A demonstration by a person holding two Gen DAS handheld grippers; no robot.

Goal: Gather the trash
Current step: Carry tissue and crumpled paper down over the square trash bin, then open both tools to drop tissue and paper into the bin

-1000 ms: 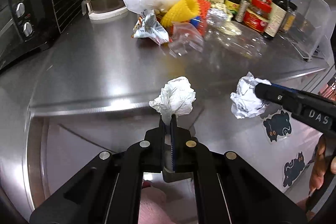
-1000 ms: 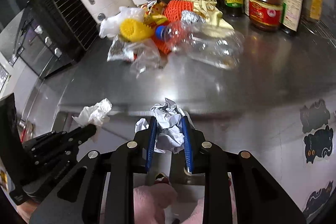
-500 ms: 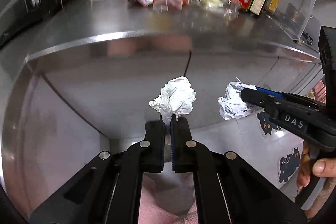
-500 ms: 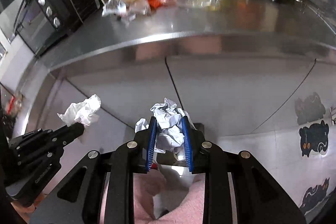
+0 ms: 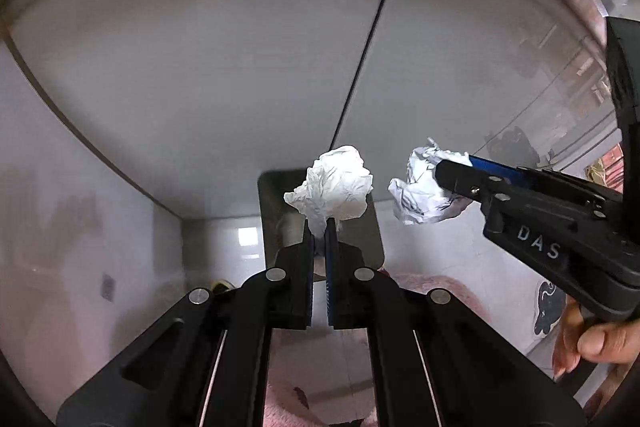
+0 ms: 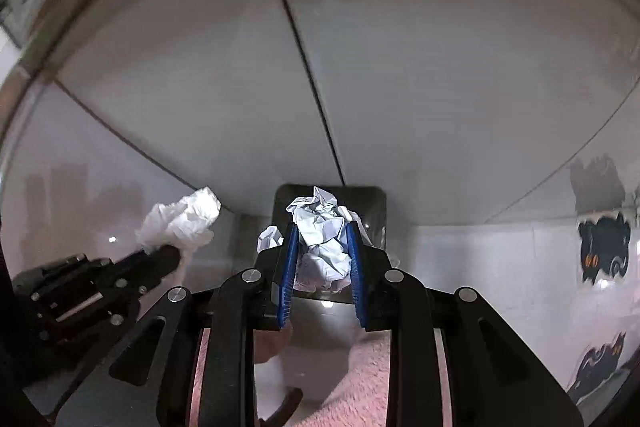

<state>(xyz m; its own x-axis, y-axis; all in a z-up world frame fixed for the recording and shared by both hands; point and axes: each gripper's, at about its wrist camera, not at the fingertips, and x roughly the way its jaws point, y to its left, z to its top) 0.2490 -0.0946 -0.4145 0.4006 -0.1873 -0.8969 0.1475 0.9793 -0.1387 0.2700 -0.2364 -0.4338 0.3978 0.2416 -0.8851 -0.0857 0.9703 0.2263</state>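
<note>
A: What has the left tool [image 5: 319,227] got?

B: A crumpled white tissue [image 5: 332,187]. The jaws are nearly together, pinching its lower tail, and the rest of the wad puffs out above the tips. In the right wrist view the same tissue [image 6: 180,223] shows at the left, on the end of the black left tool [image 6: 160,259].

A: And the right tool [image 6: 322,247]?

B: Its blue-lined fingers [image 6: 289,267] are part-way apart with a crumpled ball of pale paper [image 6: 322,239] wedged between them, both pads pressed to its sides. From the left wrist view that paper ball [image 5: 424,191] sits just right of the tissue, close but not touching, gripped by the right tool [image 5: 448,171], which bears the letters DAS. A hand [image 5: 596,339] wraps around its handle at the lower right edge.

A: Where are they held?

B: Both tools point steeply down in front of a grey cabinet front [image 5: 200,67] split by a dark vertical seam. Directly behind and below each wad is a dark, rounded-cornered rectangular opening with a shiny rim [image 5: 264,211]; it looks like a bin, though I cannot tell for sure. The paper ball is framed by that same rim [image 6: 380,211] in the right wrist view.

A: Anything else nearby?

B: Black cat stickers [image 6: 604,247] on the white surface to the right, and pink fluffy fabric [image 6: 360,379] low between the right tool's arms.
</note>
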